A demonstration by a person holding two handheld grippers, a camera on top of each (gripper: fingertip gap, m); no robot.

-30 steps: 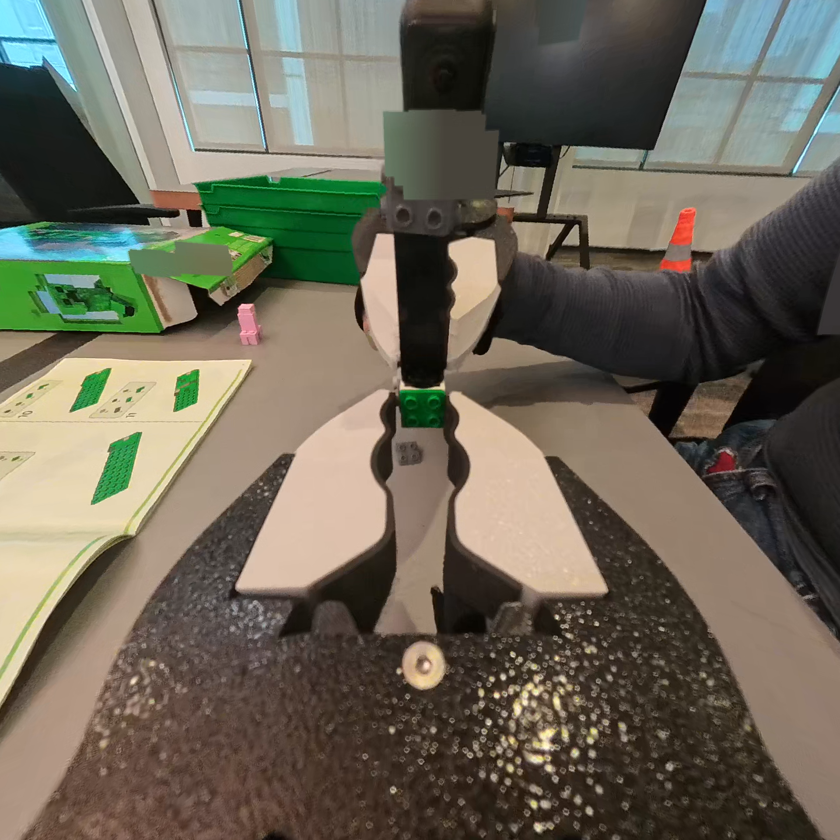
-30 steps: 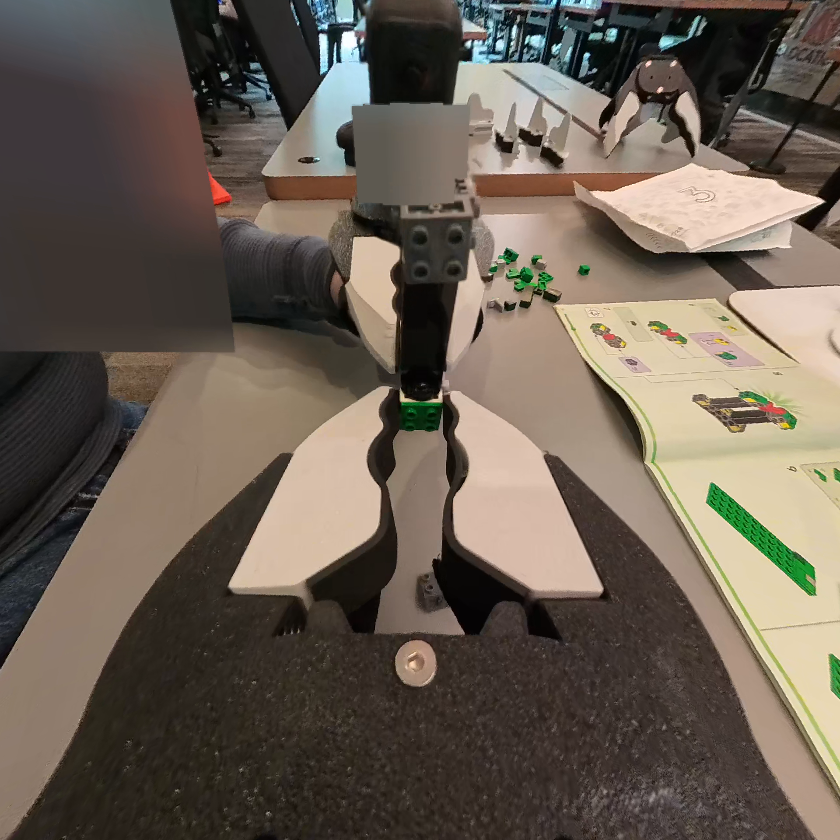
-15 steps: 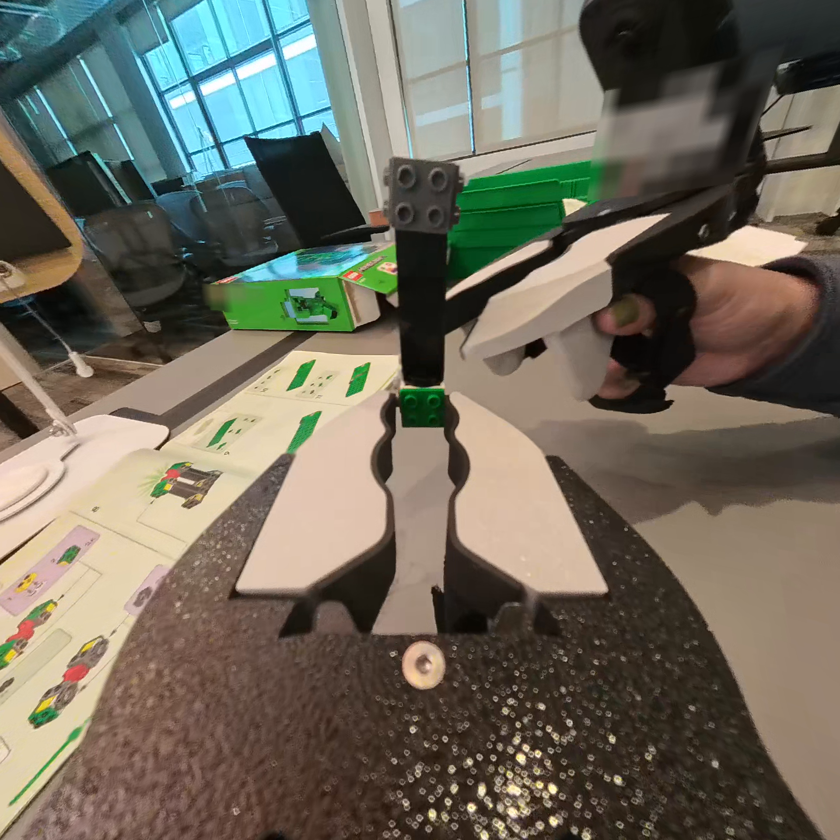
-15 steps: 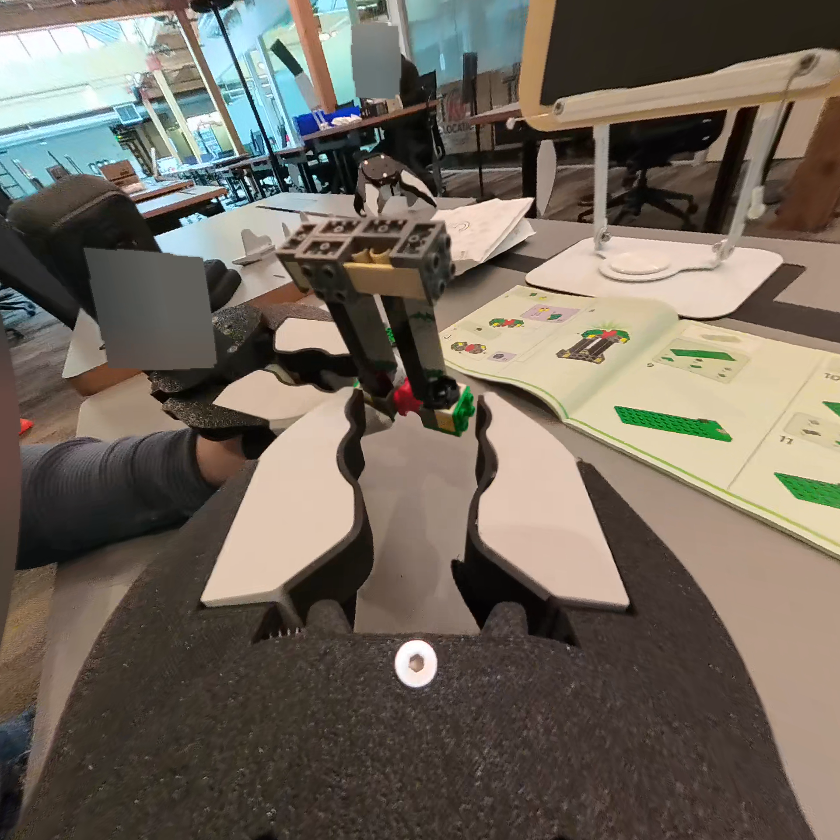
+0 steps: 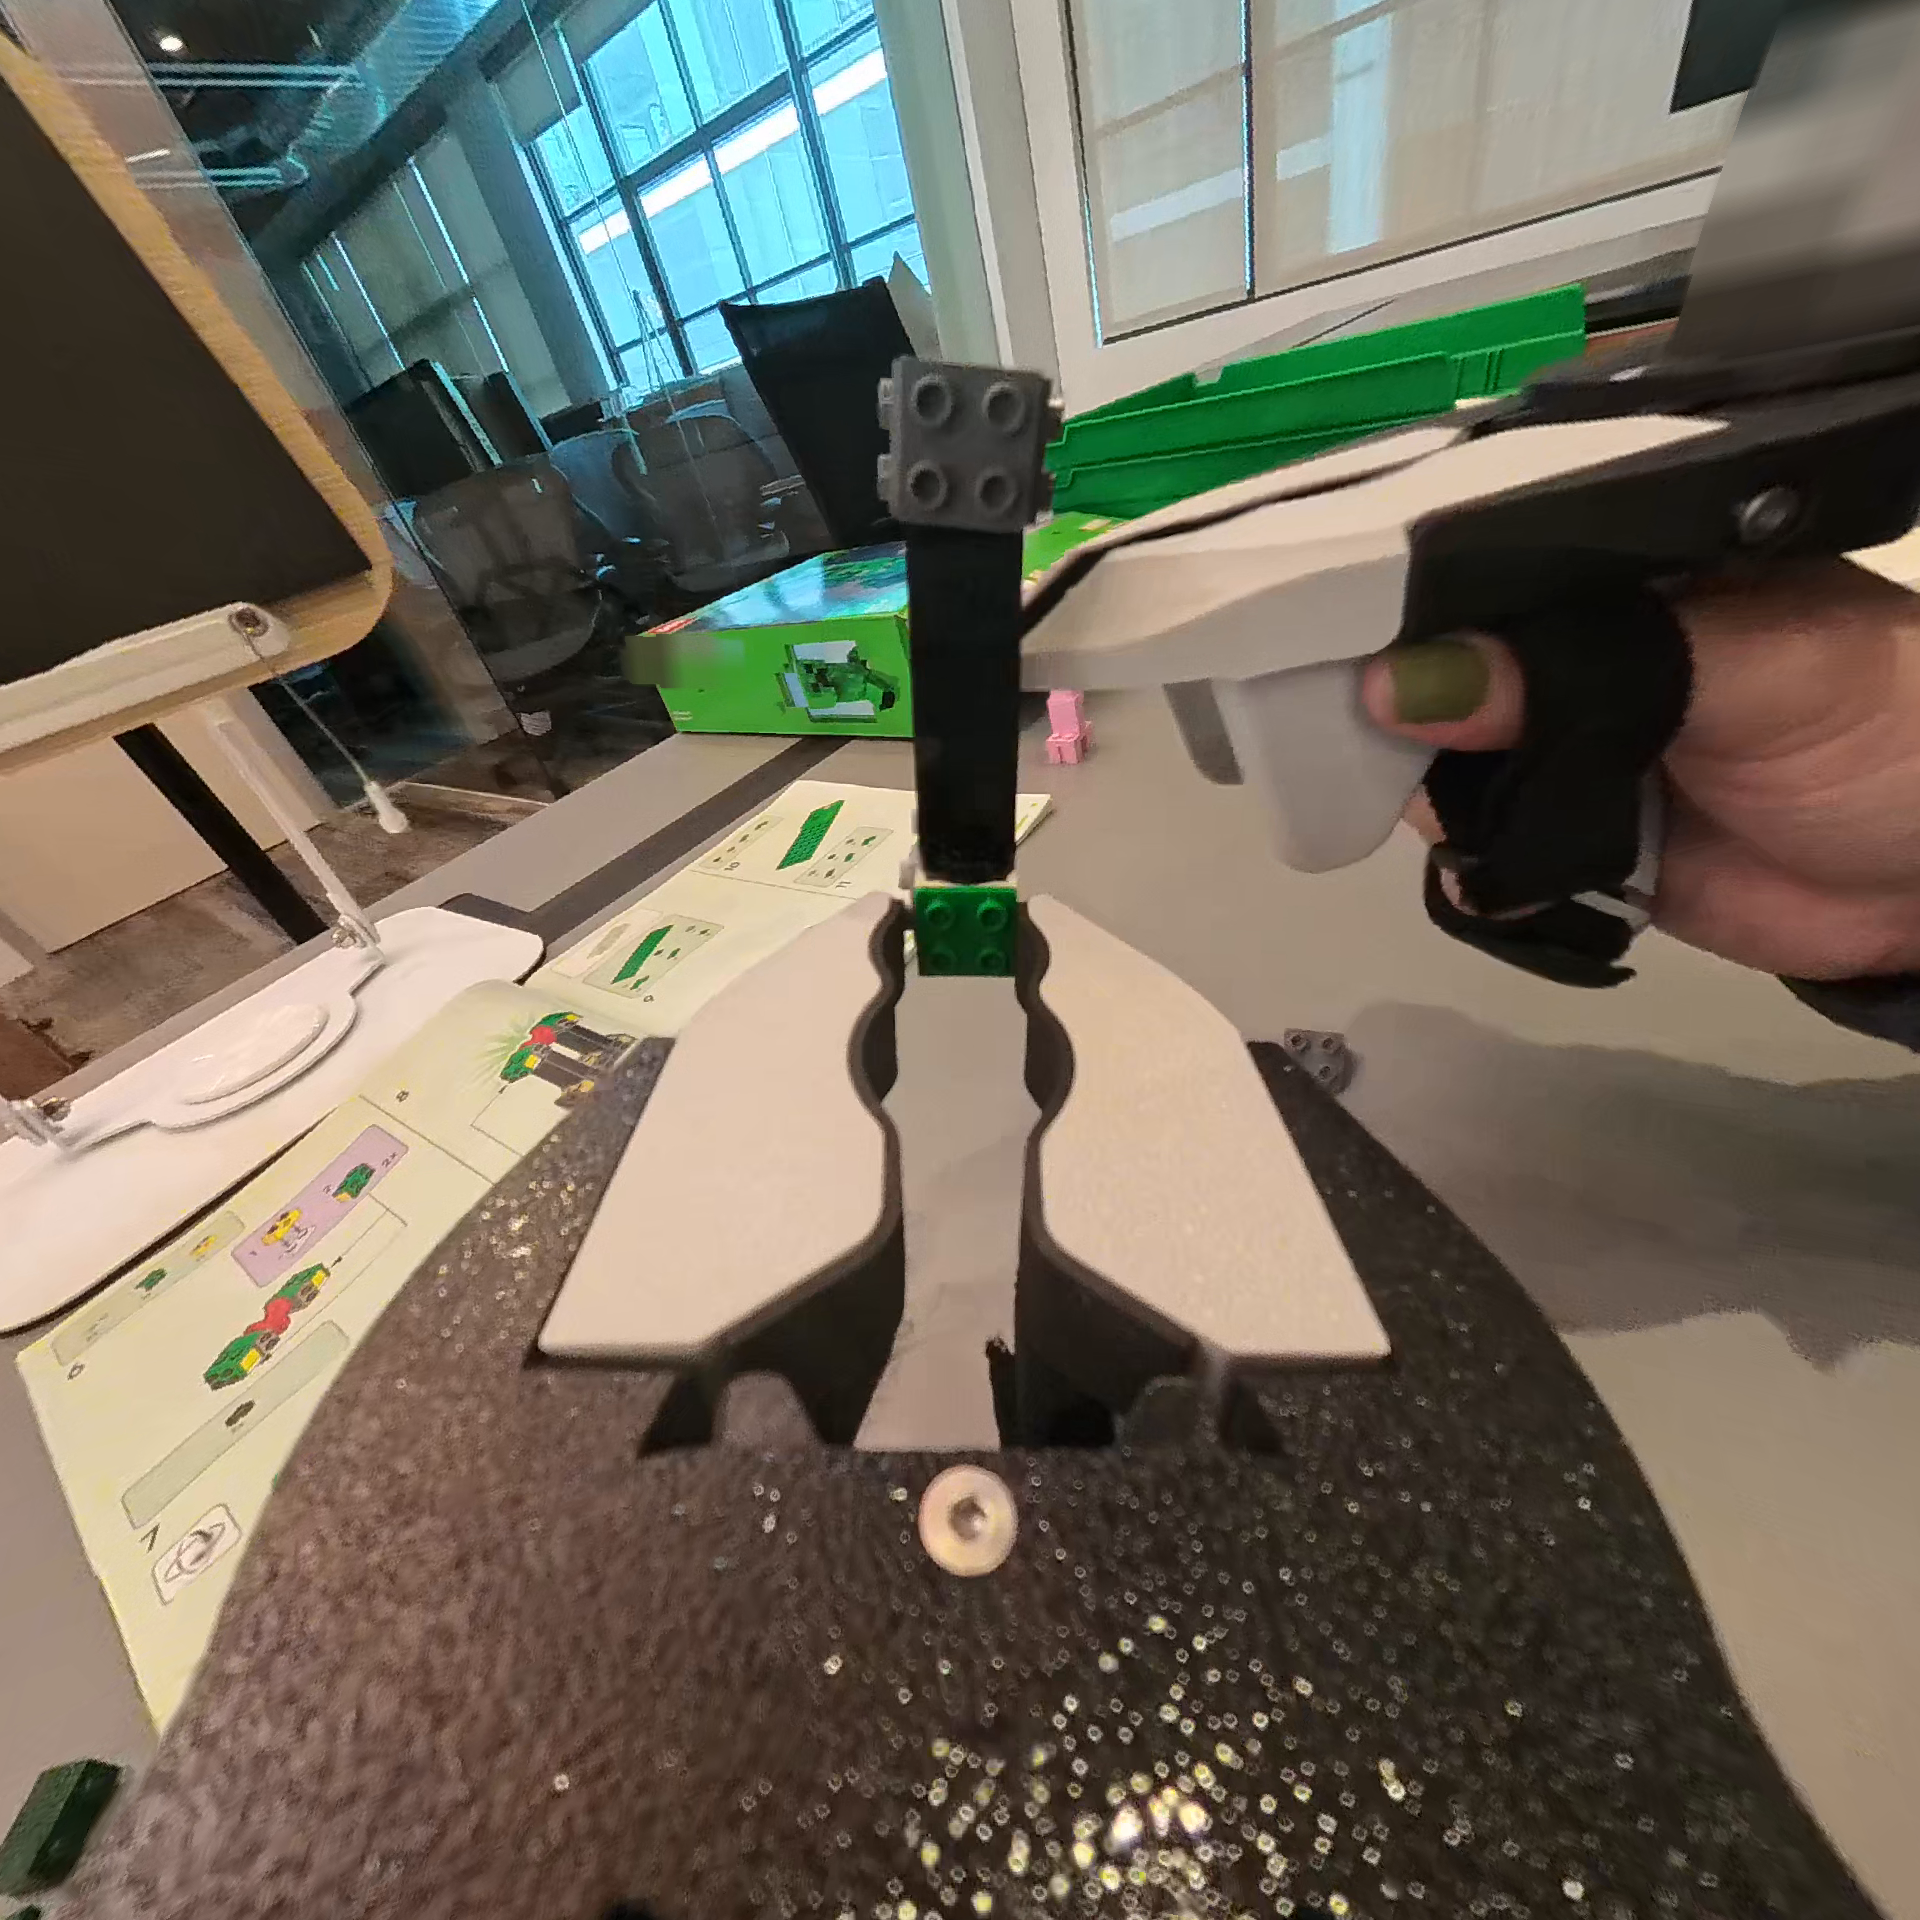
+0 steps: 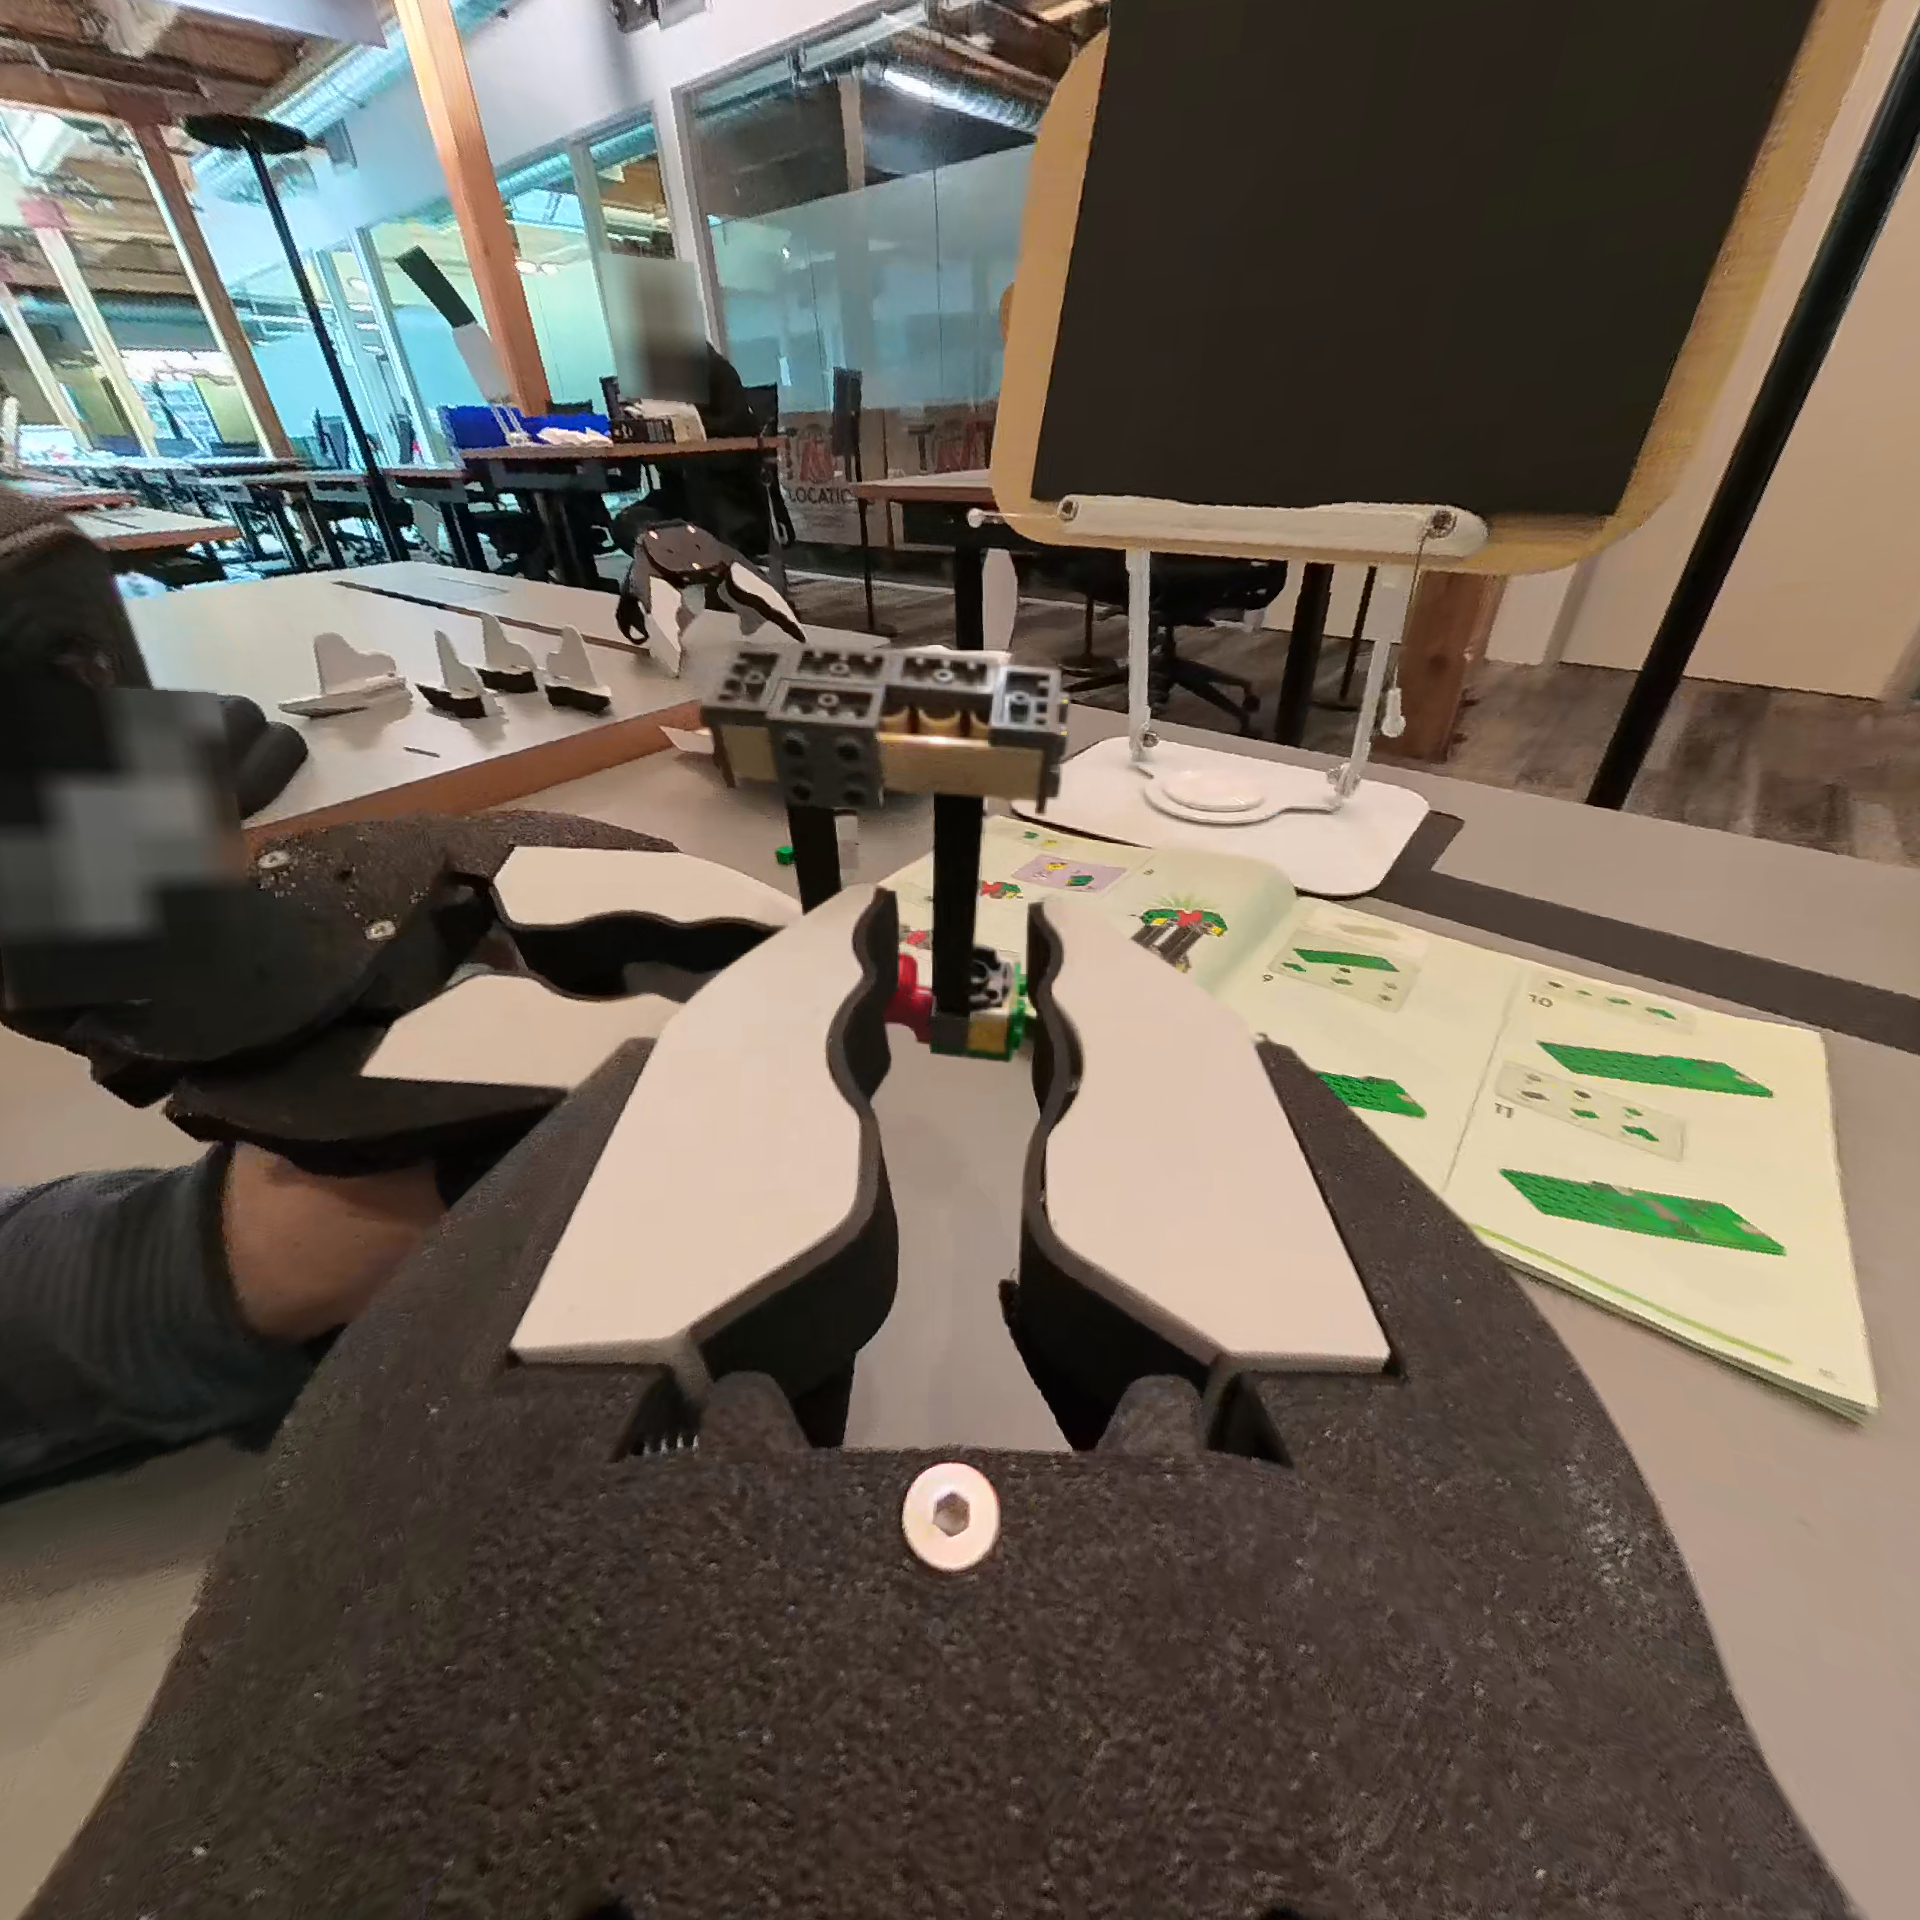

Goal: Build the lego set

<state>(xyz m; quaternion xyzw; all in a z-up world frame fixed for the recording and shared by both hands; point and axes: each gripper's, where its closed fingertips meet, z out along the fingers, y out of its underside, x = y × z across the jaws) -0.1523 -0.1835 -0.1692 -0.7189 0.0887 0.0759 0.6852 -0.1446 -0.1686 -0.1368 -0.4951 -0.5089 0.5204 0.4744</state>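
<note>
While the lego model (image 5: 961, 665) is held upright above the grey table (image 5: 1455, 1195), its green base block (image 5: 964, 931) is seen pinched between the tips of the left gripper (image 5: 962, 935). From that block 1 black column rises in the left wrist view to a dark grey studded cap; in the right wrist view 2 black columns are shown under a grey and tan top slab (image 6: 894, 717).

The right gripper (image 6: 961, 987) is seen with its fingers standing at either side of the model's foot, where red, yellow and green pieces sit. Whether those fingers press the foot or merely flank it cannot be told.

The coming move is judged to turn on 1 relation: the model's long axis runs vertically, across both pairs of fingers, with the foot at the fingertips and the heavy slab far above the grip. Because the 2 grippers meet the foot from different sides, either is placed to steady it, though only the left's hold is confirmed.

An open instruction booklet (image 6: 1558, 1122) lies on the table near the right gripper, and a small grey brick (image 5: 1317, 1055) rests on the table just beside the left gripper's body.
</note>
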